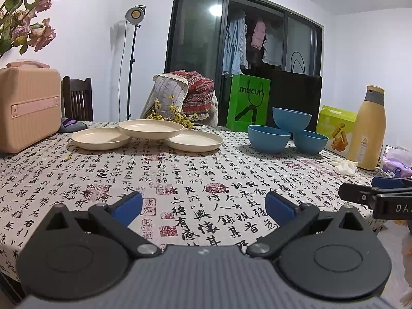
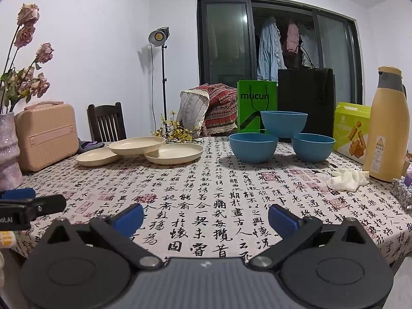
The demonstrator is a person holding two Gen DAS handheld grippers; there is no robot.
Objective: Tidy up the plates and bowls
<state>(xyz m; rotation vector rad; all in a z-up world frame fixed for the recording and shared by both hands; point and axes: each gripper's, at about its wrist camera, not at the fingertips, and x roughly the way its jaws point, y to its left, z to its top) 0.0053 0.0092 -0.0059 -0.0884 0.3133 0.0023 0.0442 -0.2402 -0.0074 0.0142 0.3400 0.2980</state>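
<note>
Three cream plates lie at the far left of the table: a left plate (image 1: 99,138), a right plate (image 1: 193,140), and a third plate (image 1: 151,128) resting across both. Three blue bowls stand at the far right: two on the cloth (image 1: 269,138) (image 1: 309,141) and one bowl (image 1: 291,119) perched on their rims. The same plates (image 2: 137,145) and bowls (image 2: 253,146) appear in the right wrist view. My left gripper (image 1: 203,207) hangs open over the near table edge, holding nothing. My right gripper (image 2: 206,219) is open too and empty, well short of the bowls.
A calligraphy-print tablecloth (image 1: 180,180) covers the table. A pink case (image 1: 28,108) stands at the left, a yellow bottle (image 2: 386,128), snack box (image 2: 351,128) and crumpled tissue (image 2: 347,179) at the right. Green and black bags (image 2: 256,105), a chair and lamp stand behind.
</note>
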